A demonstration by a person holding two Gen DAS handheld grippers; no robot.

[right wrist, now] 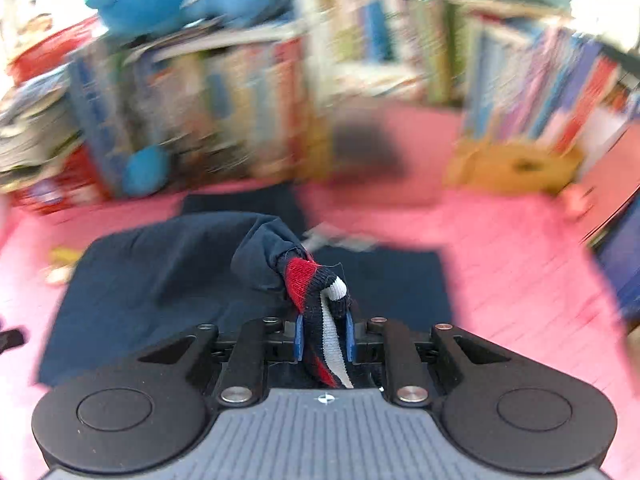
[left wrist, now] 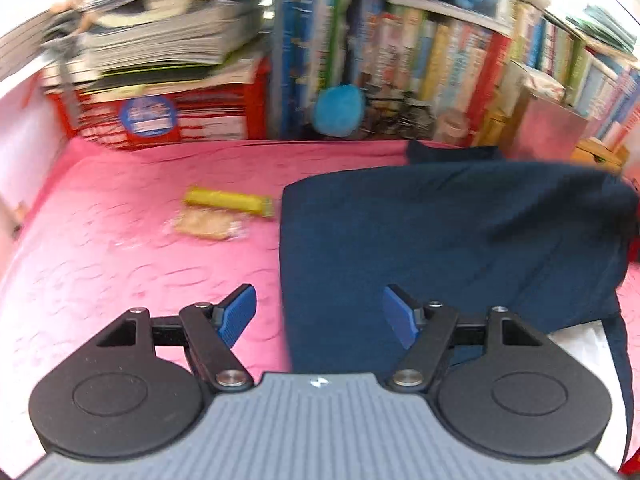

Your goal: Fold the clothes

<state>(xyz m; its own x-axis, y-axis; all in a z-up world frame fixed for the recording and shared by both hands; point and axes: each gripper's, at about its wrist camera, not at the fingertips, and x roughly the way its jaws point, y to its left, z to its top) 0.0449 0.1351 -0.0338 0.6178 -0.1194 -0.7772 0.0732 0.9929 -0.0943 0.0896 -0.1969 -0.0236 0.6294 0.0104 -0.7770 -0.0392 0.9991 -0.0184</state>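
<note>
Right gripper clamped tight on striped red, navy and white cuff of navy garment. Left gripper spread wide, empty, over garment's near left edge. Garment partly folded on pink surface, sleeve lifted.

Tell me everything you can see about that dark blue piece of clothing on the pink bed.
The garment is navy, of soft-looking fabric, and lies mostly flat on the pink sheet. Its cuff is ribbed knit, striped red, navy and white. The right claw is shut on that cuff and holds it lifted, so the cloth behind bunches up. The left claw is open over the garment's near edge, holding nothing. The views are blurred; finer detail is lost.
</note>
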